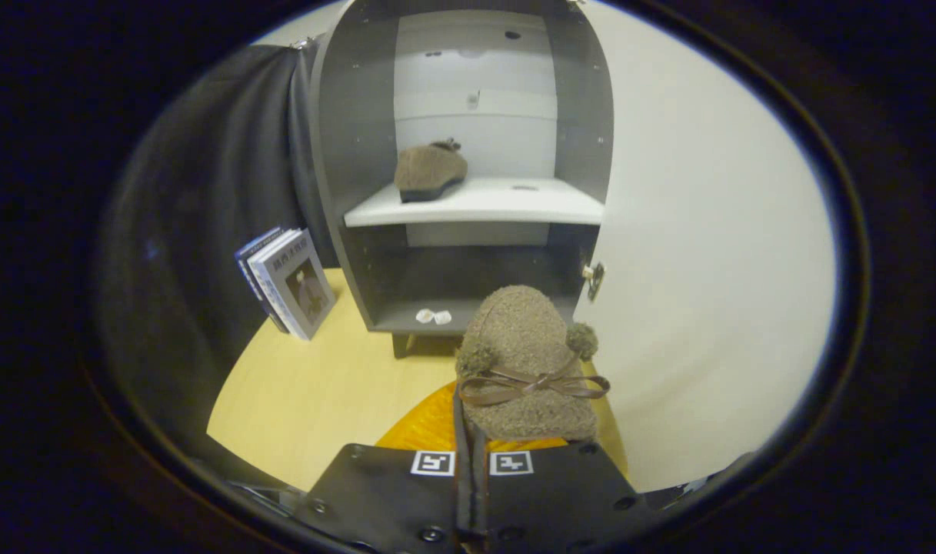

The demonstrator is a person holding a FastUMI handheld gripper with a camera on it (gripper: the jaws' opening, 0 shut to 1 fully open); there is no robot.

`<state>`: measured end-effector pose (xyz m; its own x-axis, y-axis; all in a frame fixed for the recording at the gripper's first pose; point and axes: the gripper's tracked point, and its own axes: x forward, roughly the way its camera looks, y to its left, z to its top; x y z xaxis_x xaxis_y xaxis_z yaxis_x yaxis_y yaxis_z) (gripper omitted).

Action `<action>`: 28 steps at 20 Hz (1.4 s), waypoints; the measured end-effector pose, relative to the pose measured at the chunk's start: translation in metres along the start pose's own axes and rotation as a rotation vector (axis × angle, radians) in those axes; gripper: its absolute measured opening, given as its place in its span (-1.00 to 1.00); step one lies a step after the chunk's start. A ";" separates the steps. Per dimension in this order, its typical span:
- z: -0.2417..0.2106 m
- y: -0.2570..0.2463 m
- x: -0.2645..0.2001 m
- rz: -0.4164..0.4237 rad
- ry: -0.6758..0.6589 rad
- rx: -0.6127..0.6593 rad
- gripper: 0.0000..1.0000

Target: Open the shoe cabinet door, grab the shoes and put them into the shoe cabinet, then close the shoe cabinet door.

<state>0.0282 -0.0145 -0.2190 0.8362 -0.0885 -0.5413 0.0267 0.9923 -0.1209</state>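
Slipper (531,362) first: you have a brown fuzzy one, with two pompoms and a thin brown ribbon bow, held at its heel end by your gripper (473,431). The jaws are drawn close together and pinch the slipper's heel edge between them, with its toe pointing away from you toward the shoe cabinet (337,154).

Take the cabinet as your landmark. It is a grey, open-fronted unit on short legs, standing on a pale wooden floor (321,385). Its white door (706,254) is swung wide open on the right side of the cabinet, with a small metal hinge fitting (593,280) at the door's inner edge near the cabinet's lower compartment. Inside the cabinet, a white shelf (506,204) splits the space in two. The matching slipper (429,171) already sits on that shelf, toward its left end. In the lower compartment, two small white objects (434,316) lie on the bottom board near its front edge; you cannot tell what they are.

The slipper you are holding is in front of the cabinet, low, before the right half of the lower compartment and not yet inside. Below it, in front of the cabinet, an orange round surface (429,427) shows on the floor. Left of the cabinet, a few books (287,281) lean against dark cloth (206,192).
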 end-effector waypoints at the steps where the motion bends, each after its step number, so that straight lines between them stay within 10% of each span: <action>1: 0.019 -0.001 0.000 0.000 -0.027 0.001 -0.95; 16: 0.214 -0.018 0.114 -0.067 -0.217 0.041 -0.95; 28: 0.254 -0.031 0.264 -0.090 -0.156 0.054 -0.95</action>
<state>0.3872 -0.0461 -0.1462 0.9040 -0.1663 -0.3938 0.1308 0.9846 -0.1156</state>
